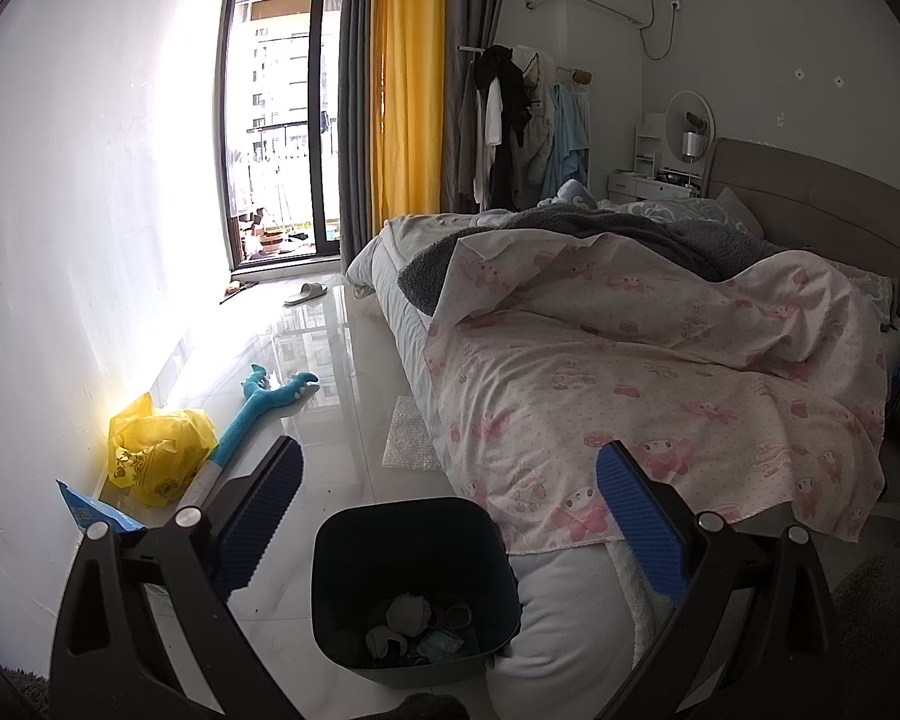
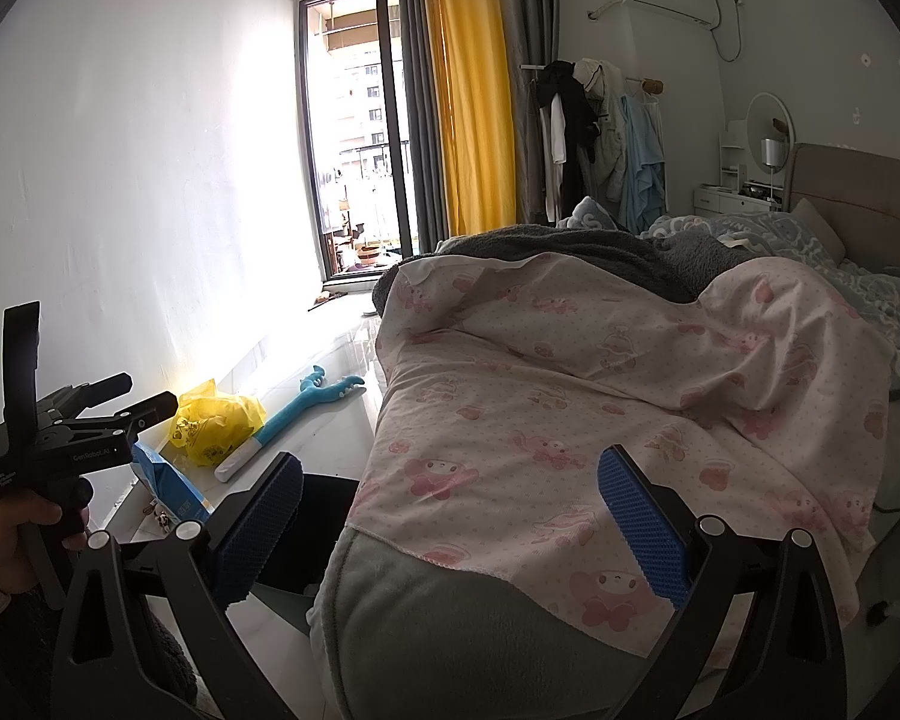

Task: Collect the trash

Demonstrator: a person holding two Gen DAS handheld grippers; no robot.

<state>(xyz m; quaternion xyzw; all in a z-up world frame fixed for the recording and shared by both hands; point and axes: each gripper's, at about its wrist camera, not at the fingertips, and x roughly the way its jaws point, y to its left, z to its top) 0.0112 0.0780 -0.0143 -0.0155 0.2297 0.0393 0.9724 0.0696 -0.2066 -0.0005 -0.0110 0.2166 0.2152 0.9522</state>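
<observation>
Beside bed foot, on floor: trash bin, partly filled. Left gripper above it, spread, empty. Right gripper over bed cover, spread, empty. Yellow bag, blue packet along wall edge. Risk: crinkly bag slipping from pads; bin tipping if bumped.

Your floor is glossy pale tile, mirror-bright near the window. Bin: dark matt plastic, smooth walls, crumpled paper inside. Yellow bag: thin crinkled plastic, shiny. Blue pack at the wall's foot: glossy film. Teal toy: soft plush cloth. Bed cover: thin printed cotton-like cloth, matt; grey blanket fleecy, rough. Your left claw: blue ribbed rubbery pads, matt black plastic arms, bright metal screws.
</observation>
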